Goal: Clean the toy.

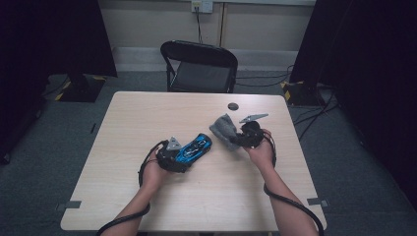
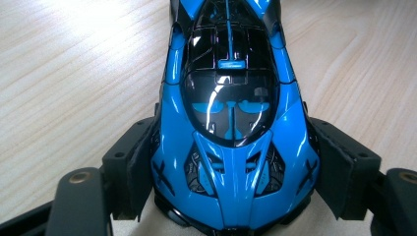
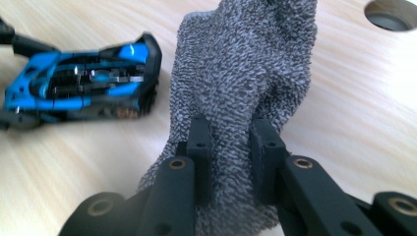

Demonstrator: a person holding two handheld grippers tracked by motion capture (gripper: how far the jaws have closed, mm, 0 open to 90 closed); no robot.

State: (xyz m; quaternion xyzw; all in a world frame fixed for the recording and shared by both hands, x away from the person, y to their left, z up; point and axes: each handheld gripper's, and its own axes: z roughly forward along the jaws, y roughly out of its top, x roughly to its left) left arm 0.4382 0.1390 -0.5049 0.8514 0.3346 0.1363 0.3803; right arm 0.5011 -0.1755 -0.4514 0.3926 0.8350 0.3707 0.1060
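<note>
A blue and black toy car (image 1: 195, 147) lies on the light wooden table (image 1: 147, 113), near its middle. My left gripper (image 1: 178, 158) is shut on the car's near end; in the left gripper view the car (image 2: 231, 113) sits between the two black pads (image 2: 137, 162), which press its sides. Right of the car, a grey knitted cloth (image 1: 223, 129) is bunched up. My right gripper (image 1: 237, 141) is shut on it, and in the right gripper view the cloth (image 3: 246, 73) rises between the pads (image 3: 199, 147). The car (image 3: 83, 83) shows at that view's left.
A round hole (image 1: 233, 106) is cut in the table behind the cloth. A black folding chair (image 1: 199, 66) stands beyond the far edge. Dark curtains hang at both sides, and cables trail from both grippers off the near edge.
</note>
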